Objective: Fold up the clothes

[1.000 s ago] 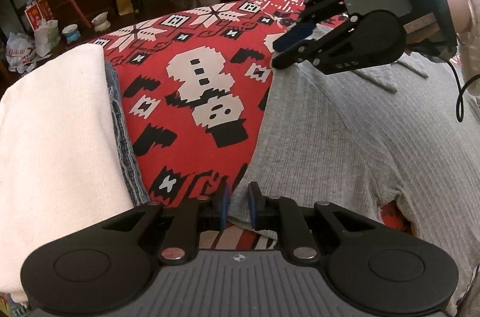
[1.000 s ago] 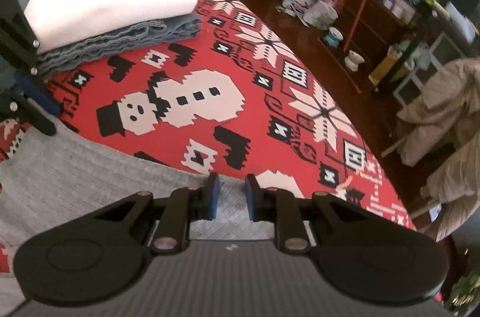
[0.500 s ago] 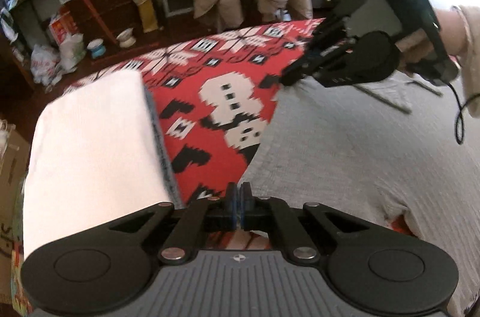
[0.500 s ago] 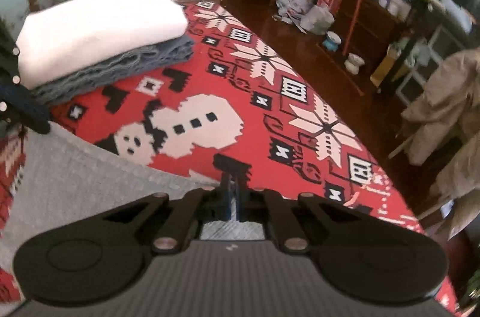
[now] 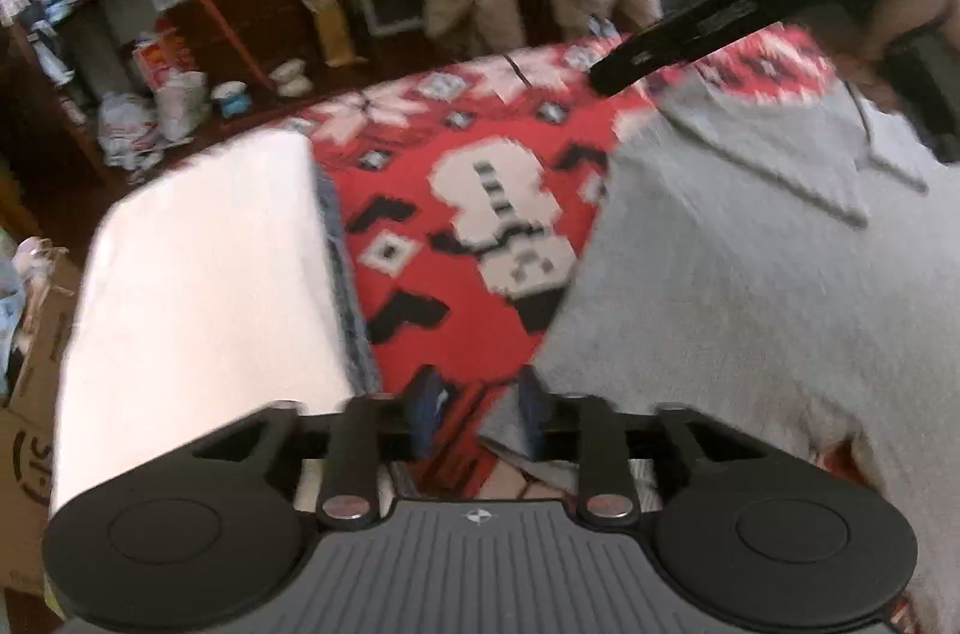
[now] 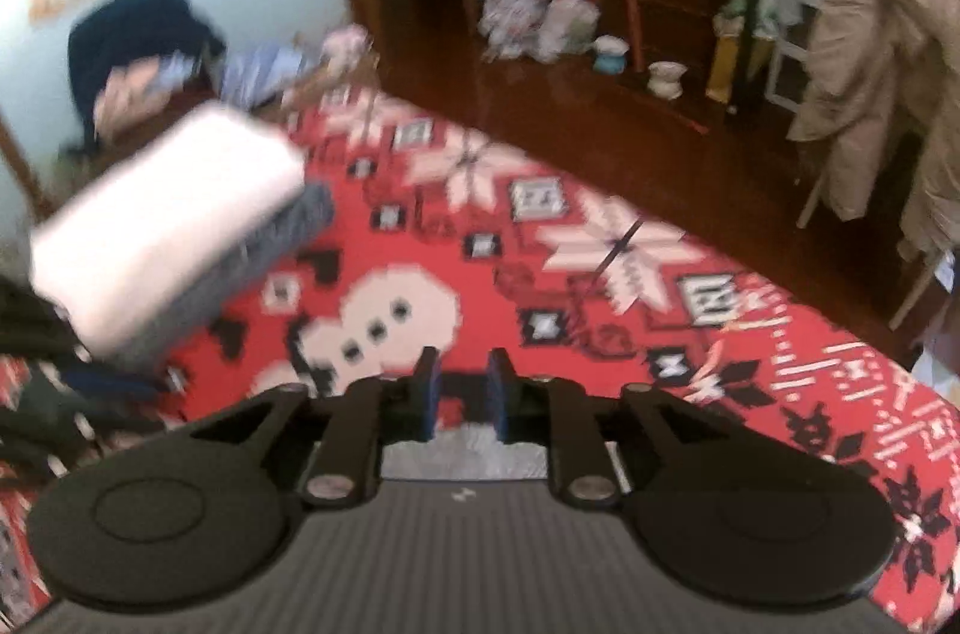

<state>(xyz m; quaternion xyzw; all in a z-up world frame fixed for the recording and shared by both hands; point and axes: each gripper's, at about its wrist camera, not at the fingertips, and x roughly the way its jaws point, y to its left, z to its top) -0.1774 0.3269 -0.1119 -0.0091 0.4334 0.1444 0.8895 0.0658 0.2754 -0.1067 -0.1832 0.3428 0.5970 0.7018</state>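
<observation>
The grey ribbed knit shirt [image 5: 750,286] is spread out on the red knitted-pattern cloth with the white snowman and snowflakes [image 5: 480,190], taking up the right side of the left wrist view, with one edge folded over near the top. A corner of it sits right by the left gripper [image 5: 479,409], whose 2 blue-padded fingers are spread apart with nothing pinched; the right-hand finger looks like it's touching the shirt's edge, but it's blurry so hard to call. The right gripper [image 6: 462,397] has its fingers parted too, with just a strip of grey fabric [image 6: 465,445] showing under them, nothing clamped. In the left wrist view the right gripper is only a dark blurred bar [image 5: 678,40] over the far end of the shirt.

Off to the side there's a folded stack: a thick white folded towel-like piece [image 5: 198,298] on top of a grey-blue knit piece [image 6: 294,226], sitting on the same red cloth, well apart from the shirt. A beige coat [image 6: 882,52] hangs in the background.
</observation>
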